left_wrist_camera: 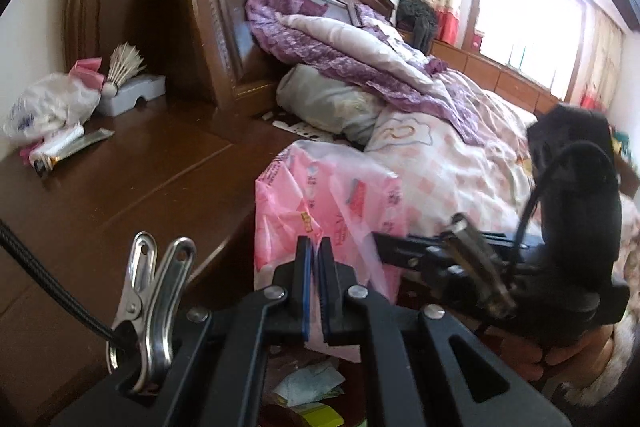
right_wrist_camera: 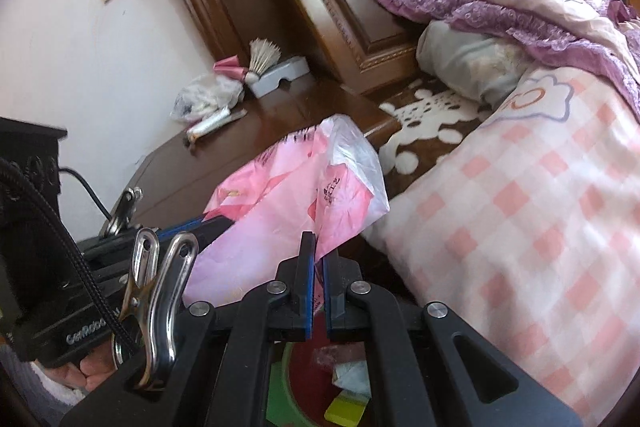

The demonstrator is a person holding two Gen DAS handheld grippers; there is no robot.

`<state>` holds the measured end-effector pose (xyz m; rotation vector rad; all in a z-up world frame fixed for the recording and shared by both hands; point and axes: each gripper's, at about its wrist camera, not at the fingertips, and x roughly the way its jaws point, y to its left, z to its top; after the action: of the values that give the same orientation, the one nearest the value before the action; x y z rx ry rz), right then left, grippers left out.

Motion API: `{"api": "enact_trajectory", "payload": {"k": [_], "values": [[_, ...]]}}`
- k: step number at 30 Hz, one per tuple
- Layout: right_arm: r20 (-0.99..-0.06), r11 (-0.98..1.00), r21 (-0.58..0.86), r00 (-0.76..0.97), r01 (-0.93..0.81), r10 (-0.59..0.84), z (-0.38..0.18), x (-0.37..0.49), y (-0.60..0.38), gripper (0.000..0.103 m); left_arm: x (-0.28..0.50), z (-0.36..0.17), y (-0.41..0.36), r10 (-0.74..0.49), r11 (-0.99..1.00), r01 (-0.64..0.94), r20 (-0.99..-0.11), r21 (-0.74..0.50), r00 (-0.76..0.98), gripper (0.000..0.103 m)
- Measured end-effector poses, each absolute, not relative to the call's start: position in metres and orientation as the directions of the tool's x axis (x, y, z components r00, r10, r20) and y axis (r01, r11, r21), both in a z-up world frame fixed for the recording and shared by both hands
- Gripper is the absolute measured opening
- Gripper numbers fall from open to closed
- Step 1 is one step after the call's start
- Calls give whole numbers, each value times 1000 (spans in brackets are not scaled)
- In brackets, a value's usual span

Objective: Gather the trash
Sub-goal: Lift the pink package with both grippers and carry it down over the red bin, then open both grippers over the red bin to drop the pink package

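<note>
A pink and clear plastic bag (left_wrist_camera: 320, 195) hangs between the nightstand and the bed, stretched between both grippers. My left gripper (left_wrist_camera: 316, 247) is shut on one edge of it, the film pinched between the blue pads. My right gripper (right_wrist_camera: 318, 243) is shut on the opposite edge of the bag (right_wrist_camera: 288, 187). The right gripper's fingers (left_wrist_camera: 400, 247) reach in from the right in the left wrist view. The left gripper's blue-padded finger (right_wrist_camera: 200, 225) shows at the left in the right wrist view. Paper scraps (right_wrist_camera: 348, 379) lie below the bag, inside a green-rimmed bin (right_wrist_camera: 280, 383).
The brown wooden nightstand (left_wrist_camera: 140, 167) holds a white plastic bag (left_wrist_camera: 52, 107), a tube (left_wrist_camera: 68, 147), a shuttlecock (left_wrist_camera: 120, 67) and a grey box (left_wrist_camera: 136, 93). The bed with its pink checked quilt (right_wrist_camera: 520, 207) fills the right, the headboard (left_wrist_camera: 224, 27) behind.
</note>
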<state>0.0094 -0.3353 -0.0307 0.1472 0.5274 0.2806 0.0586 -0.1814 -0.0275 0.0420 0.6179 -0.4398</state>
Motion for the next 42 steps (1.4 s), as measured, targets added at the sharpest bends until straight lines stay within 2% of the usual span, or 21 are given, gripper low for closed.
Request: {"api": "enact_trajectory", "payload": {"k": [7, 13, 21, 29, 33, 35, 42], "values": [[-529, 957, 160, 797, -243, 291, -57, 6, -325, 4, 50, -42, -185, -400, 900, 421, -599, -114, 693, 3], [-571, 938, 241, 746, -249, 344, -79, 13, -331, 4, 50, -61, -176, -400, 906, 392, -632, -162, 663, 2], [-643, 918, 325, 659, -226, 390, -113, 23, -341, 3, 49, -95, -177, -371, 912, 382, -703, -151, 607, 1], [-785, 960, 212, 554, -182, 278, -156, 32, -331, 3, 54, -148, -183, -321, 919, 369, -803, -136, 503, 1], [-854, 962, 213, 445, -173, 269, -192, 42, -330, 3, 62, -183, -182, -321, 923, 335, -856, -187, 405, 1], [-876, 964, 208, 406, -165, 258, -207, 47, -329, 3, 67, -202, -176, -347, 921, 297, -874, -251, 341, 1], [-922, 973, 80, 355, -216, 154, -256, 62, -311, 3, 78, -237, -160, -293, 947, 218, -910, -235, 293, 1]]}}
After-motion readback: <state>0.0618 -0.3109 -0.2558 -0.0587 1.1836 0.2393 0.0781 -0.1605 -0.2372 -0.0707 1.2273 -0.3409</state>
